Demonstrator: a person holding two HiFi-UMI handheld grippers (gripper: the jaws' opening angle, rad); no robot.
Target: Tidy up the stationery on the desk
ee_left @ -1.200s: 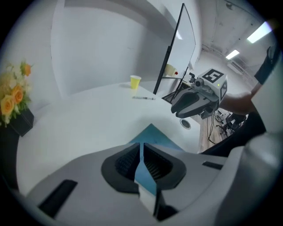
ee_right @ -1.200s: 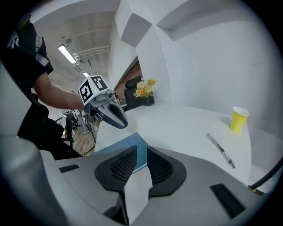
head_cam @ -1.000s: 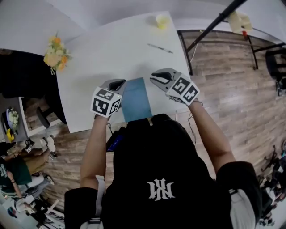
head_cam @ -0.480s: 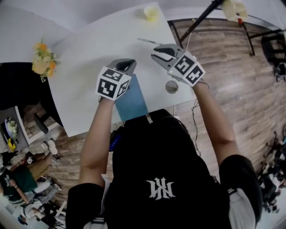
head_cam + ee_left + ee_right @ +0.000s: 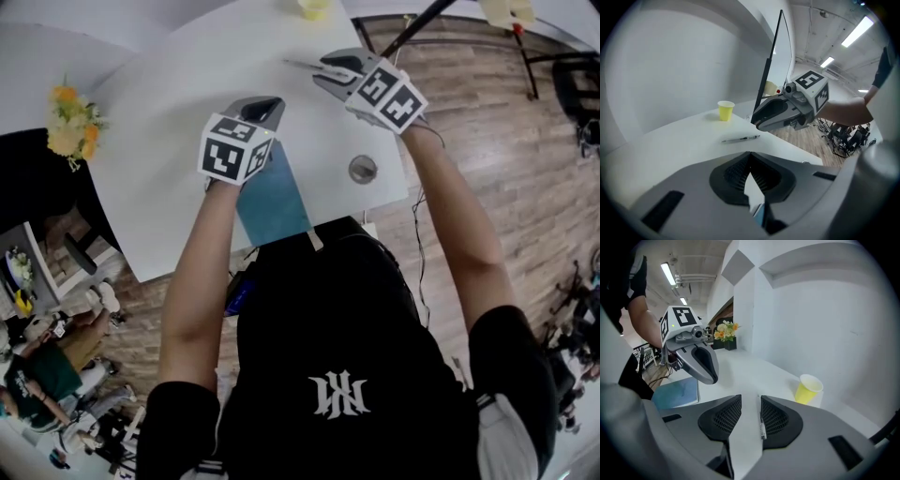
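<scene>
A thin pen [image 5: 298, 65] lies on the white desk [image 5: 169, 197] toward its far side. My right gripper [image 5: 325, 68] hovers over it, open; in the right gripper view the pen [image 5: 761, 423] shows in the gap, close along the right pad, and the jaws are not closed on it. My left gripper [image 5: 267, 105] is raised over the desk's middle, shut with nothing in it [image 5: 750, 161]. Below and behind it a blue notebook [image 5: 272, 202] lies flat by the near edge. The left gripper view shows the pen [image 5: 740, 138] ahead, under the right gripper [image 5: 787, 110].
A yellow paper cup [image 5: 314, 7] stands at the far edge, beyond the pen. A round cable grommet [image 5: 363, 170] sits in the desk's right part. A flower bunch [image 5: 70, 122] is at the left corner. A dark slanted pole [image 5: 422, 21] crosses at the far right.
Both grippers have moved forward across the desk, away from the notebook. The right gripper has come over the pen; the left one has risen ahead of the notebook.
</scene>
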